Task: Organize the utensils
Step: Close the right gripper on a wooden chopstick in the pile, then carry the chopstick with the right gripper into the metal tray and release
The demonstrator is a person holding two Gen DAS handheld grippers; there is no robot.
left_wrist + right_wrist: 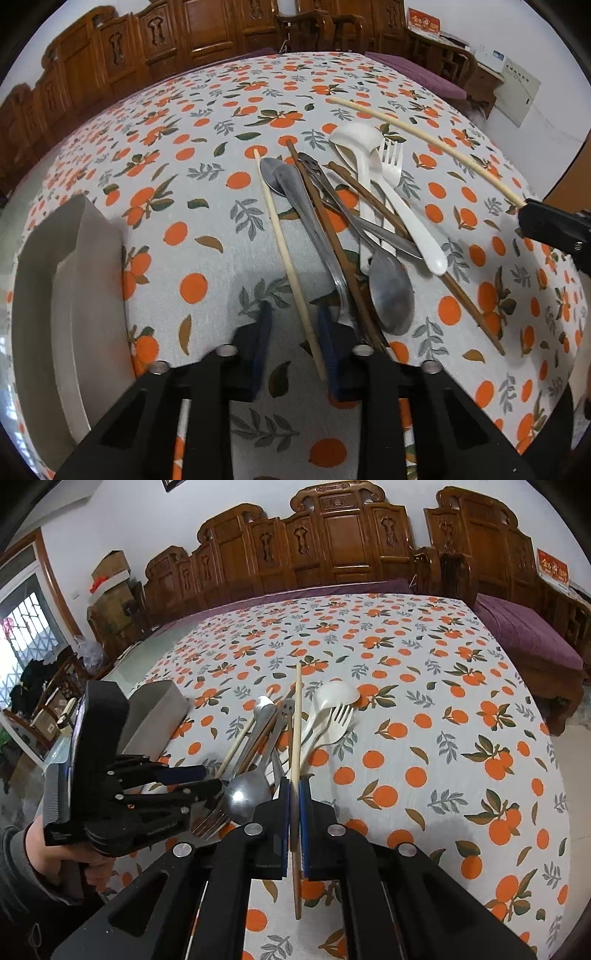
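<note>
Right gripper [293, 812] is clamped on a pale chopstick [296, 734], which sticks out ahead of the jaws over the heap and also trails out behind them. Grip sits partway along the stick, so a swing could make it pivot or slide between the pads.

Left gripper [293, 343] points steeply down at the near end of the pile, jaws narrowed but not closed. A second pale chopstick [286, 254] runs between the blue pads [258, 343]; contact isn't clear, so not counted as held. Right beside the right-hand pad lie the handle of a steel spoon [314, 225] and a dark brown chopstick [325, 229], nearly touching it. Risk: closing here pinches those too, or drags the stack.

Ahead of that gripper the rest is tangled: another steel spoon [391, 295], a white fork [402, 206] and a white ladle spoon [360, 147] overlap. Lifting one piece could tip the others across the tabletop [207, 206].

Grey organizer tray [62, 280] sits to the left of the left gripper, apart from the pile. Its wall is close, so a long stick carried crosswise could catch on it.
</note>
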